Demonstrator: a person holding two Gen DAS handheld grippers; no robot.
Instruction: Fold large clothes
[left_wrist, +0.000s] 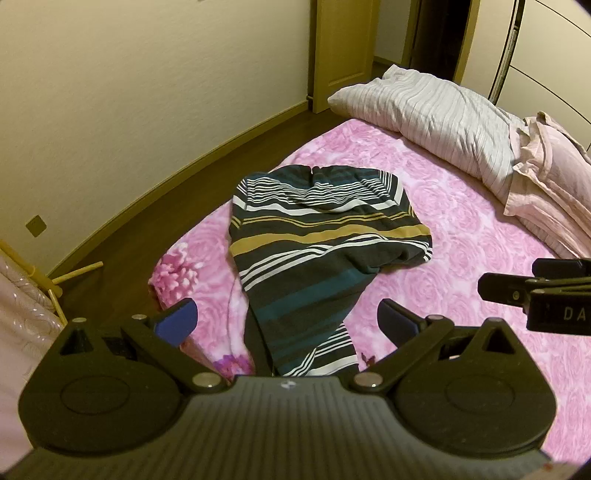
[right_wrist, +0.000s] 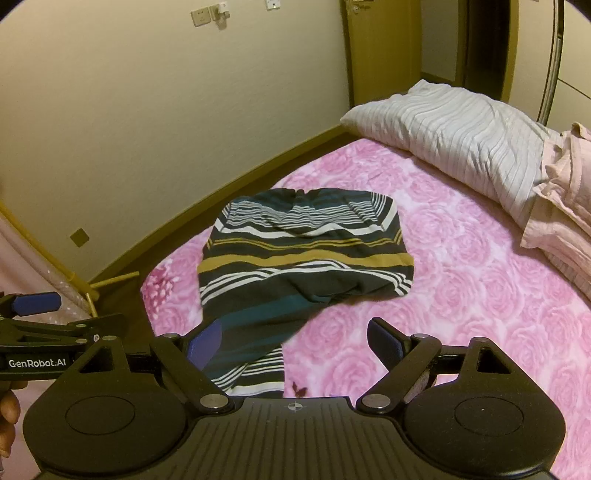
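On the pink flowered bed lies a striped garment, bunched and partly doubled over, its long axis running away from the person toward the pillows. Its narrow near end trails down between the jaws of the left gripper, which are spread wide with nothing in them. The right gripper has its jaws spread too, also empty; the cloth's near end sits toward its left pad, so the left hand looks the nearer to that end. A grey striped pillow and a pale pink bundle lie at the far end of the bed, well apart from the garment. Beside the bed run a dark wooden floor and a cream wall, with a door beyond.
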